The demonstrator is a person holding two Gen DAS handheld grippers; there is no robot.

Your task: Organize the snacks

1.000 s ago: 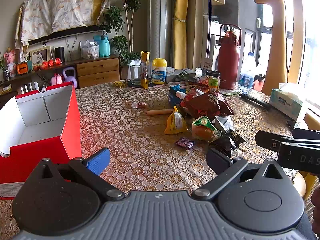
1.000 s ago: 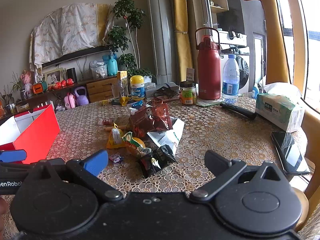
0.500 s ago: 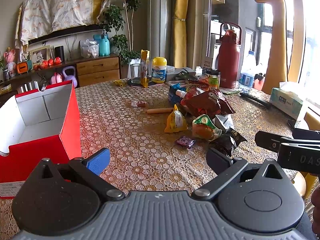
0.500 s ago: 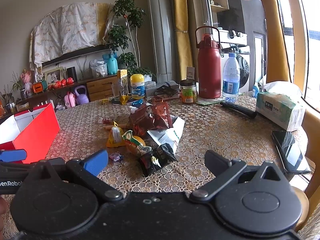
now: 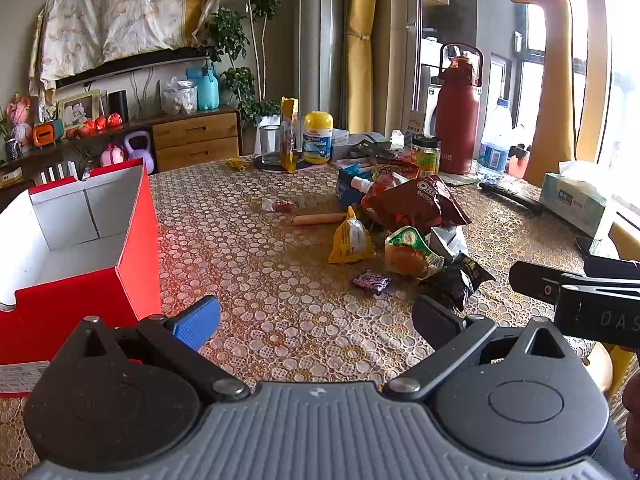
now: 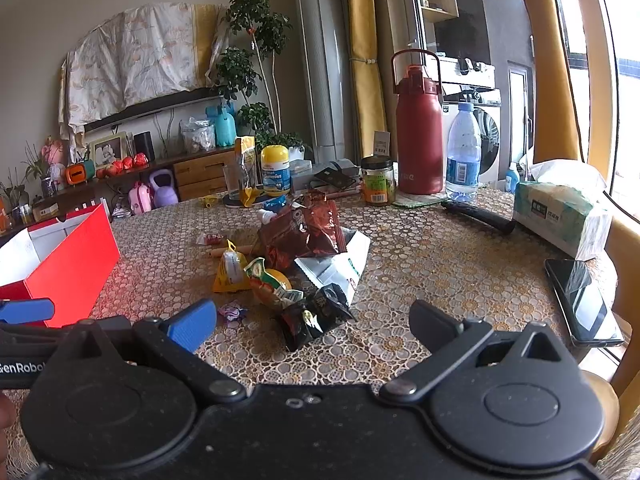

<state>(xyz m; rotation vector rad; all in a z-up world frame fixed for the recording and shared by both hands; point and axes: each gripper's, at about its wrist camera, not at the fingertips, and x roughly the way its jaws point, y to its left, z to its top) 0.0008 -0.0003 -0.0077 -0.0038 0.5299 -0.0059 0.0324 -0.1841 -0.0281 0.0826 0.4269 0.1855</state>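
A pile of snacks lies mid-table: a brown Oreo bag (image 5: 416, 204) (image 6: 302, 230), a yellow packet (image 5: 351, 240) (image 6: 231, 269), a green-and-orange packet (image 5: 411, 252) (image 6: 272, 282), a black packet (image 5: 456, 280) (image 6: 316, 314), a small purple candy (image 5: 371, 282) (image 6: 232, 312) and a white pouch (image 6: 340, 266). An open red box (image 5: 80, 248) (image 6: 76, 268) with a white inside stands at the left. My left gripper (image 5: 316, 316) is open above the near table, holding nothing. My right gripper (image 6: 312, 320) is open too, just short of the black packet.
At the back stand a red flask (image 6: 418, 132), a water bottle (image 6: 463, 152), a jar (image 6: 377, 180), a yellow-lidded tub (image 5: 318, 138) and a glass (image 5: 271, 146). A tissue box (image 6: 560, 212), a black-handled tool (image 6: 478, 216) and a phone (image 6: 582, 300) lie at the right.
Both grippers have crept slightly forward toward the snack pile; both stay open. Nothing on the table has moved.
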